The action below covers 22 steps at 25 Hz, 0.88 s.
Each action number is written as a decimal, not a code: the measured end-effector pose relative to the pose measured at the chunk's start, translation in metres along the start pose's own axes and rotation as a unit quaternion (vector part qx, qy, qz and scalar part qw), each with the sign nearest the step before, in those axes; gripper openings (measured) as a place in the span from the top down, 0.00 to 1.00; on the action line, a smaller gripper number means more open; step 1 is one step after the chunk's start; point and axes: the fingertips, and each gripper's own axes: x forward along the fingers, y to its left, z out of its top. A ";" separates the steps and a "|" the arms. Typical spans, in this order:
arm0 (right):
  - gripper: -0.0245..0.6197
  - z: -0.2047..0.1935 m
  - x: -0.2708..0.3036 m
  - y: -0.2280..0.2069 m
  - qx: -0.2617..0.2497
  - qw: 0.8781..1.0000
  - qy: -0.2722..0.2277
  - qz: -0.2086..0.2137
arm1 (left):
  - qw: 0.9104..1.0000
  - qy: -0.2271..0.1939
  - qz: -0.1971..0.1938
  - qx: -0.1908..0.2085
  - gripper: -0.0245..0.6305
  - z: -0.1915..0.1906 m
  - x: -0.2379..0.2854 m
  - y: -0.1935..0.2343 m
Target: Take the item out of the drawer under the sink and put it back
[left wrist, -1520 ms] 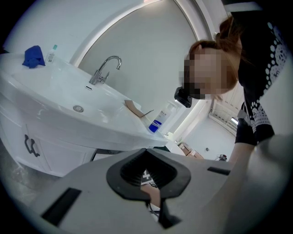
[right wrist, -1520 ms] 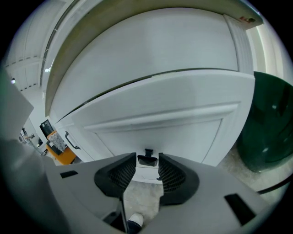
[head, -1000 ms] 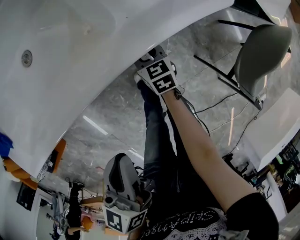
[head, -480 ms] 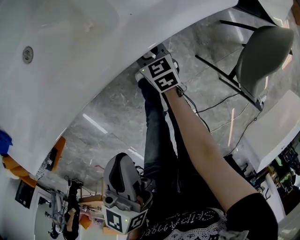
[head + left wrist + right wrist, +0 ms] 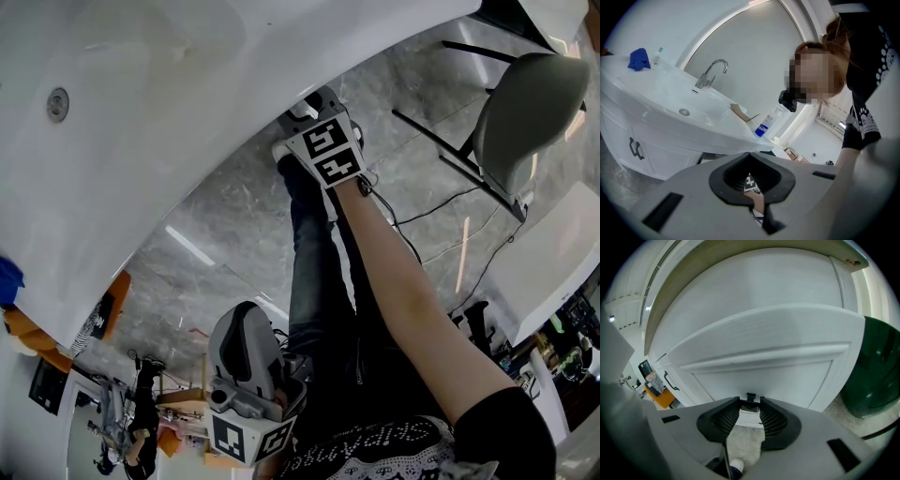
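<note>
The white sink counter [image 5: 122, 187] fills the upper left of the head view. My right gripper [image 5: 307, 109] reaches under its edge, marker cube up. In the right gripper view the jaws [image 5: 750, 401] close on a small black drawer handle [image 5: 751, 396] on the white drawer front [image 5: 764, 366], one pad on each side. No item from the drawer shows. My left gripper [image 5: 246, 356] hangs low by the person's legs, away from the cabinet. In the left gripper view its tips [image 5: 750, 154] meet with nothing between them.
A grey chair [image 5: 525, 112] stands at the right over a marble floor with black cables [image 5: 441, 202]. A dark green bin [image 5: 876, 371] sits right of the cabinet. On the counter are a faucet [image 5: 711, 74], a blue cloth [image 5: 638, 58] and a bottle [image 5: 765, 125].
In the head view my right gripper has shifted slightly right and down along the sink edge. The left gripper has stayed where it was.
</note>
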 end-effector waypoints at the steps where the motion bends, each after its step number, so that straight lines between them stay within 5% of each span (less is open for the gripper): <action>1: 0.74 -0.001 -0.001 0.000 0.000 1.000 0.001 0.000 | 1.000 0.001 -0.001 0.001 0.96 -0.001 0.000 -0.001; 22: 0.74 -0.026 -0.025 0.005 -0.004 1.000 0.002 0.001 | 1.000 0.000 0.000 0.005 0.96 -0.007 0.001 -0.012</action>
